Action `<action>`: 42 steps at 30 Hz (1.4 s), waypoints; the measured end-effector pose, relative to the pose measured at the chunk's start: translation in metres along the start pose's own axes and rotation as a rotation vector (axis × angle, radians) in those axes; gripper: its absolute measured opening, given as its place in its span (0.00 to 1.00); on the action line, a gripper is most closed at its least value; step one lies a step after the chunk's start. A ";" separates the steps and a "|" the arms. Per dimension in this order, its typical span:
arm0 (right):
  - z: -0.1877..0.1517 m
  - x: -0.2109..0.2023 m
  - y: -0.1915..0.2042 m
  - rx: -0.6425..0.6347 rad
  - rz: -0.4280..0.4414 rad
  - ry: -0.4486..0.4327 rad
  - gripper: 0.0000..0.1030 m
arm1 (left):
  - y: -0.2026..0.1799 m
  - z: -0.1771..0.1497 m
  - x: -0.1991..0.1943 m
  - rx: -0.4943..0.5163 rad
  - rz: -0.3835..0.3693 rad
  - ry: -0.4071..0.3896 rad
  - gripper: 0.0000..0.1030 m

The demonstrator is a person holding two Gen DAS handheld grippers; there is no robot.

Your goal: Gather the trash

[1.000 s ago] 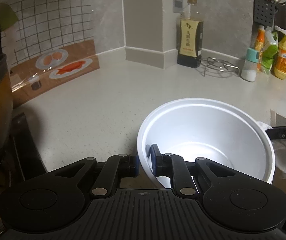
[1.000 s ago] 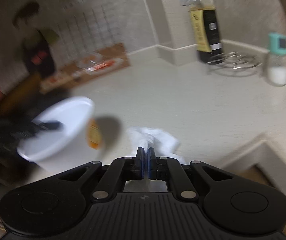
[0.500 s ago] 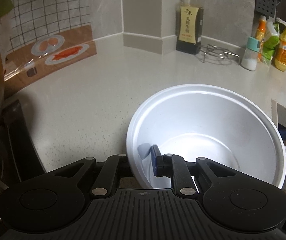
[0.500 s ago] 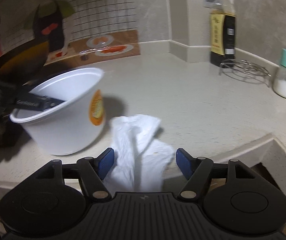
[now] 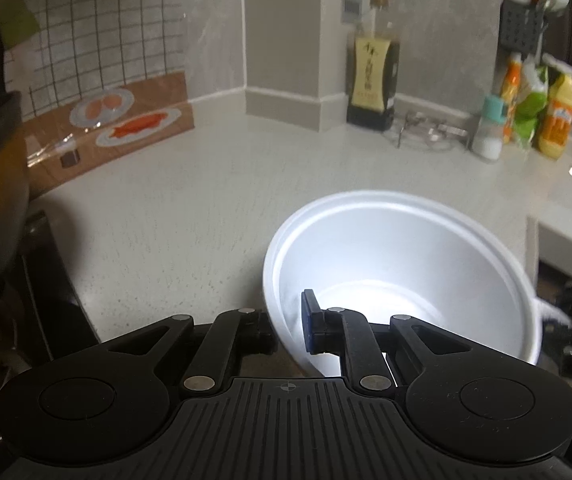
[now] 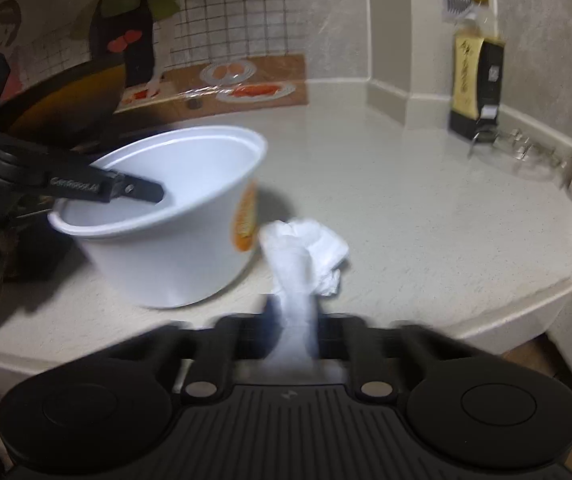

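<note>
A: While the right hand-held gripper (image 6: 292,334) had just been closing, its jaws came together on the white crumpled tissue (image 6: 304,254), which stood up between them and bunched out just ahead. What would have made that step go well?

B: In my judgement, keeping the pinch firm on the neck of the tissue and carrying it up and leftward over the rim, since the loose flaps could have snagged on the edge. A slack paper wad gives little to hold, so a slip was the risk.

A: And the left one?

B: The left hand-held gripper (image 5: 288,326) was pressed onto the near wall of the white bowl (image 5: 398,276), one blue pad inside, the other outside. It needed only to hold steady and keep the mouth tilted toward the tissue.

A: How did the bowl look?

B: Empty, glossy white inside, with an orange label on its outer side facing the tissue. It sat on the pale speckled bench (image 6: 406,200), just left of the right hand-held gripper and beside the tissue; whether they touched I could not tell.

A: Farther off?

B: A dark sauce bottle (image 5: 372,76) stood well beyond, against the wall.
</note>
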State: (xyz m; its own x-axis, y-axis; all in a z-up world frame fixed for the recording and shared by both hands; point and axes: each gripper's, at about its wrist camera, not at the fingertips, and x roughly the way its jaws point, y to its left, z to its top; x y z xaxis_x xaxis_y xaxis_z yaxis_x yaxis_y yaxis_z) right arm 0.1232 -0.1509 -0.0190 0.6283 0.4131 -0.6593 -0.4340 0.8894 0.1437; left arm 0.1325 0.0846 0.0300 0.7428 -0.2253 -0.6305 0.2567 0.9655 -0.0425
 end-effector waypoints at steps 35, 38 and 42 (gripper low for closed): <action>-0.296 -0.112 -0.117 0.560 -0.481 0.155 0.09 | -0.276 -0.217 0.205 0.217 -0.407 0.464 0.13; -0.292 -0.086 -0.127 0.573 -0.456 0.179 0.09 | -0.274 -0.226 0.222 0.167 -0.417 0.557 0.17; -0.289 -0.045 -0.138 0.599 -0.423 0.180 0.09 | -0.276 -0.230 0.229 0.203 -0.362 0.549 0.21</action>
State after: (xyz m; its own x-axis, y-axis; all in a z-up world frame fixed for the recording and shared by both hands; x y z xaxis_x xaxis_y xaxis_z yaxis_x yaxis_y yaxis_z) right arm -0.0320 -0.3490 -0.2224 0.5262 0.0200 -0.8501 0.2785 0.9405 0.1945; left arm 0.0889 -0.2035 -0.2810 0.1817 -0.3789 -0.9074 0.5799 0.7866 -0.2123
